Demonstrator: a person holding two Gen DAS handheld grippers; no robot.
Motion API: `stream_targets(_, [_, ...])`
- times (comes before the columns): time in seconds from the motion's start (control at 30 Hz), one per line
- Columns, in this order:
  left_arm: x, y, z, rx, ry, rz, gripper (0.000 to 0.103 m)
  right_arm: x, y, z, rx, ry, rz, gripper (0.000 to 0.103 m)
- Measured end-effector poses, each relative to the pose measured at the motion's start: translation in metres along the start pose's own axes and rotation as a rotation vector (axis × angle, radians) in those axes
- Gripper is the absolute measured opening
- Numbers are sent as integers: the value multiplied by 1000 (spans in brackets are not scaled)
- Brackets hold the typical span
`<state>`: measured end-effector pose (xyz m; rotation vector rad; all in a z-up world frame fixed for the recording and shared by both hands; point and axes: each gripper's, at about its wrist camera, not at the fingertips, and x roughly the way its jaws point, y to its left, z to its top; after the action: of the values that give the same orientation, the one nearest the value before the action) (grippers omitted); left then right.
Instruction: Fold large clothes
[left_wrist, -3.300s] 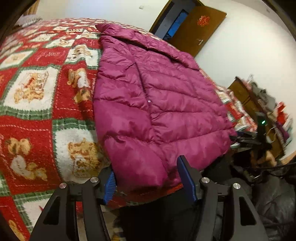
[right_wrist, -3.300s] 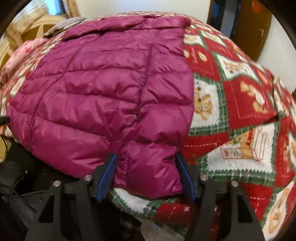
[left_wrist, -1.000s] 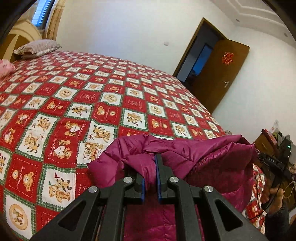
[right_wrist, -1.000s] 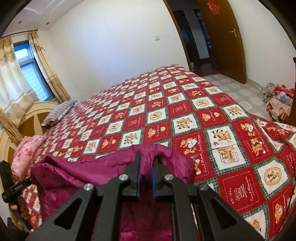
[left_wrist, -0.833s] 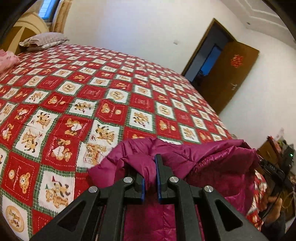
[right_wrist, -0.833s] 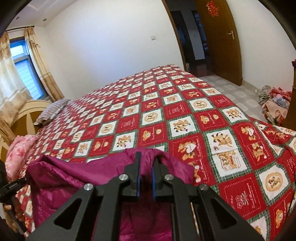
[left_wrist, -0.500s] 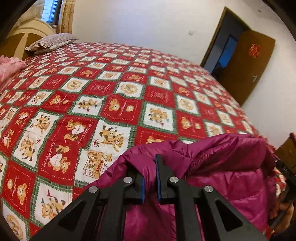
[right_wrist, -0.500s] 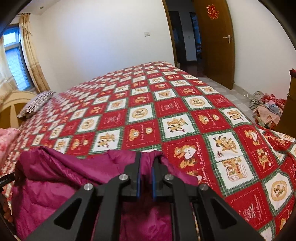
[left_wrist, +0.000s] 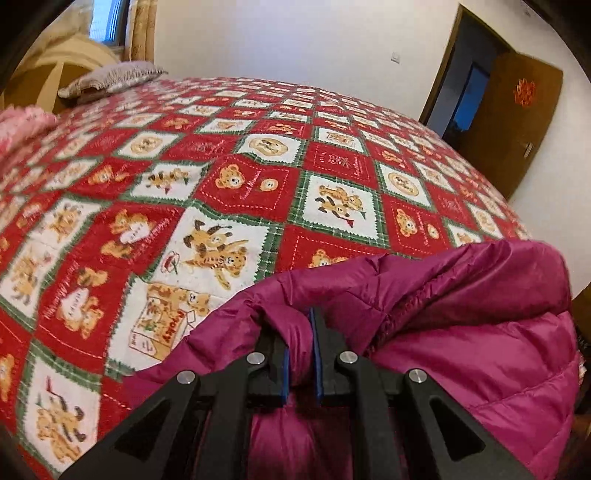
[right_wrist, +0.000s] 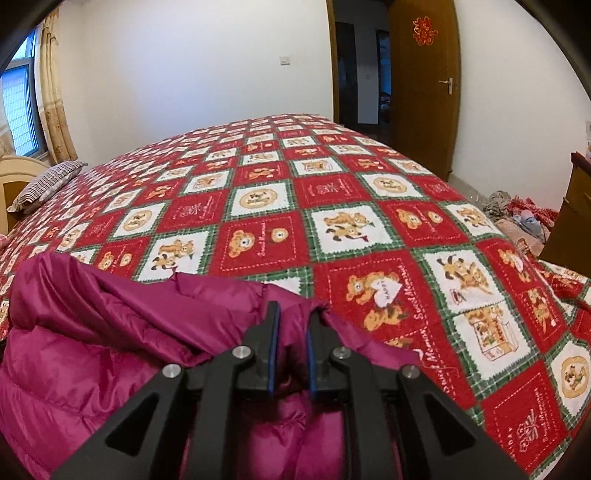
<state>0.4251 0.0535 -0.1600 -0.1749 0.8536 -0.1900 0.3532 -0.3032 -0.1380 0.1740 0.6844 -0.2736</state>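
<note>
Left wrist view shows the left tool (left_wrist: 299, 332) pinched tight on a gathered ridge of the magenta puffer jacket (left_wrist: 461, 332), with only a thin fold of fabric between its blue-lined fingers (left_wrist: 284, 365). That jacket is bunched up at the near edge of the bed, its quilted body spreading to the right of the tool and a stitched hem running across the raised fold. Beyond it stretches the red, white and green teddy-bear quilt (left_wrist: 258, 177), which covers the whole bed. A striped pillow (left_wrist: 110, 77) lies at the far left by the headboard, and a brown door (left_wrist: 517, 122) stands open at the far right.

From the right wrist view, the right tool (right_wrist: 291, 325) is likewise clamped narrow on another ridge of the jacket (right_wrist: 110, 332), which here heaps to the left of the tool and lies on the quilt (right_wrist: 332, 192). The pillow (right_wrist: 48, 184) sits far left, the door (right_wrist: 424, 85) straight behind the bed, and a pile of clothes (right_wrist: 517, 214) lies on the floor at right.
</note>
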Motion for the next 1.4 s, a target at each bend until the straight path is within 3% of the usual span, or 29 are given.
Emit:
stream_targets(0.13, [-1,24,1,-129,-10,-142,9,6,-3,-1,18,18,-3,16])
stream_targets(0.27, [-8,79,5,-455,14,-397,9,7,-4,-2,21,25,-6,16])
stream_targets(0.33, [-22,101,10,-581,7,-478,10,8,-4,-2,22,26,-5,16])
stream_targets(0.37, [-35,107,16,-598,-21,-475,11,8,-4,-2,22,25,-7,16])
stream_targets(0.4, [-50,109,22,-587,-58,-421,16,8,-4,-2,22,25,-8,16])
stream_targets(0.47, [-84,103,34,-525,-146,-250,38,9,-4,-2,21,26,-8,16])
stream_targets(0.5, [-99,95,38,-485,-187,-194,55,9,-5,-2,22,26,-8,16])
stream_targets(0.53, [-112,84,42,-437,-220,-157,62,8,-4,-2,23,25,-7,16])
stream_targets(0.6, [-122,55,47,-321,-235,-127,63,8,-4,-2,26,25,-4,17])
stream_targets(0.7, [-116,-9,47,-69,-190,-83,63,-1,-14,6,72,37,62,19])
stream_targets(0.77, [-114,-34,35,13,-183,-72,63,-24,-27,13,147,-11,108,27])
stream_targets(0.87, [-102,-59,18,35,-146,-120,63,-66,-30,27,173,-90,132,31])
stream_targets(1.03, [-66,-95,0,83,-81,-106,63,-98,30,38,-44,-82,252,31])
stream_targets(1.2, [-42,-111,-9,157,-71,-7,63,-55,100,25,-172,40,293,30])
stream_targets(1.4, [-16,-95,-18,124,-51,-34,70,8,112,-4,-162,141,251,28])
